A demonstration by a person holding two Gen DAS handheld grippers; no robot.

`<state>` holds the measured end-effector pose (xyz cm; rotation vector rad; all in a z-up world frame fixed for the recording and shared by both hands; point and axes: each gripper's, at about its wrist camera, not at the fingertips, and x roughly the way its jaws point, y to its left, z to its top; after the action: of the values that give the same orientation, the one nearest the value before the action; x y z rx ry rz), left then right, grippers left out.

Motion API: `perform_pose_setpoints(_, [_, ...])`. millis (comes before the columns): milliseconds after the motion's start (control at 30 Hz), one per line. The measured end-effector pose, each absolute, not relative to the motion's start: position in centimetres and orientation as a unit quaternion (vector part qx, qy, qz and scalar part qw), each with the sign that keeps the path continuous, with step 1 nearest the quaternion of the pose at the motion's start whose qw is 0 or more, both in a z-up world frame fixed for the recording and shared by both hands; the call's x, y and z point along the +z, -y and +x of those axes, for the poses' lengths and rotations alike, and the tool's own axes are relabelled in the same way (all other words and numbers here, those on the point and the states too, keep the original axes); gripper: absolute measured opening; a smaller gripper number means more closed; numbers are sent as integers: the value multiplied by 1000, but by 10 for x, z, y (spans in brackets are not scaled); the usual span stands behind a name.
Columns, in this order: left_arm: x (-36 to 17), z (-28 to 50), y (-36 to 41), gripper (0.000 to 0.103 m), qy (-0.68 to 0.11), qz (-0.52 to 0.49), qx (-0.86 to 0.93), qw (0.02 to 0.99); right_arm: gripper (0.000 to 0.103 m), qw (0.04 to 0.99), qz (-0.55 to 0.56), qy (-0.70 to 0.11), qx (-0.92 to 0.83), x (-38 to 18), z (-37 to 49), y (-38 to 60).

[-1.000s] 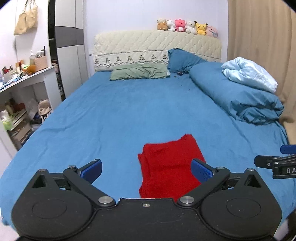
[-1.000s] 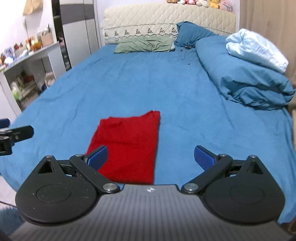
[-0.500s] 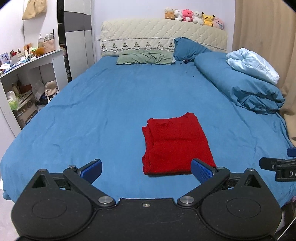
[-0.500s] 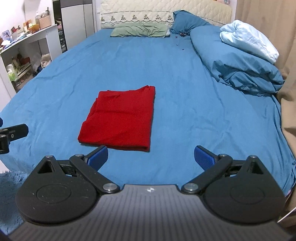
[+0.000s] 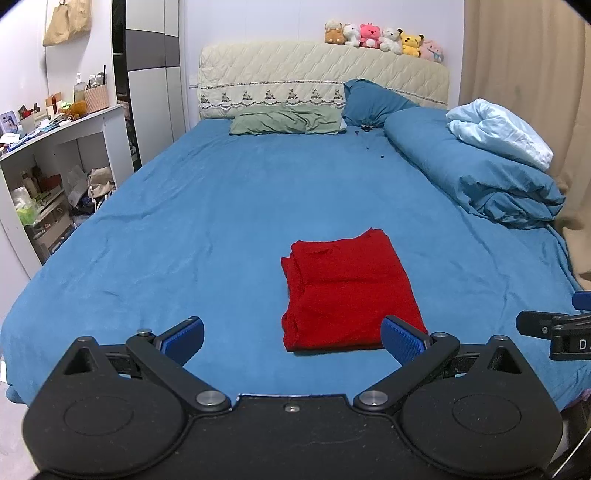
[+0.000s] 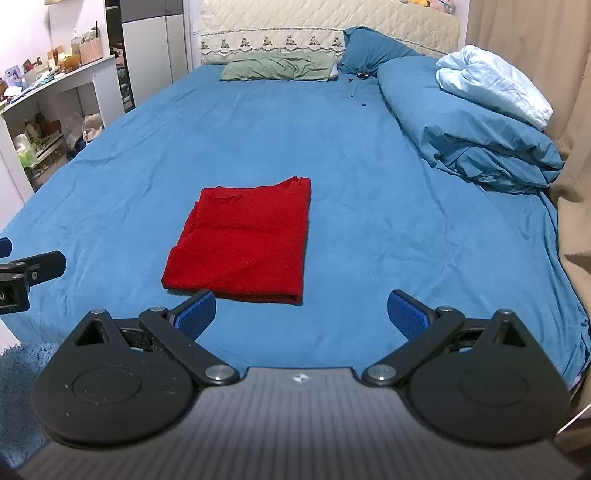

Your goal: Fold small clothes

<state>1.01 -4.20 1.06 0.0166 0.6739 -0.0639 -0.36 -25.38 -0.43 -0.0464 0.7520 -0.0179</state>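
Note:
A red garment (image 5: 347,291) lies folded into a flat rectangle near the front edge of the blue bed (image 5: 221,206); it also shows in the right wrist view (image 6: 245,240). My left gripper (image 5: 293,338) is open and empty, held back from the bed's front edge, the garment just ahead and to the right. My right gripper (image 6: 301,314) is open and empty, the garment ahead and to the left. Each gripper's tip shows at the edge of the other's view.
A rolled blue duvet (image 5: 476,177) with a pale blue blanket (image 5: 498,129) lies along the bed's right side. Pillows (image 5: 288,122) and a headboard with plush toys (image 5: 380,35) are at the far end. A cluttered white shelf (image 5: 55,173) stands left; a curtain (image 5: 535,92) hangs right.
Both grippers have drawn back from the garment and risen, so it now lies farther ahead and fully in view. Both stayed open and empty; the garment has not moved.

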Motion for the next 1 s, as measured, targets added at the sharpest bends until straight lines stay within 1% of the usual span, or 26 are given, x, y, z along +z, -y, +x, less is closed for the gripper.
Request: perform_pose_setpoints(1000, [15,6,42,103,-321,15,-36,946,103,932,-13,-361,-10,0,-9,259])
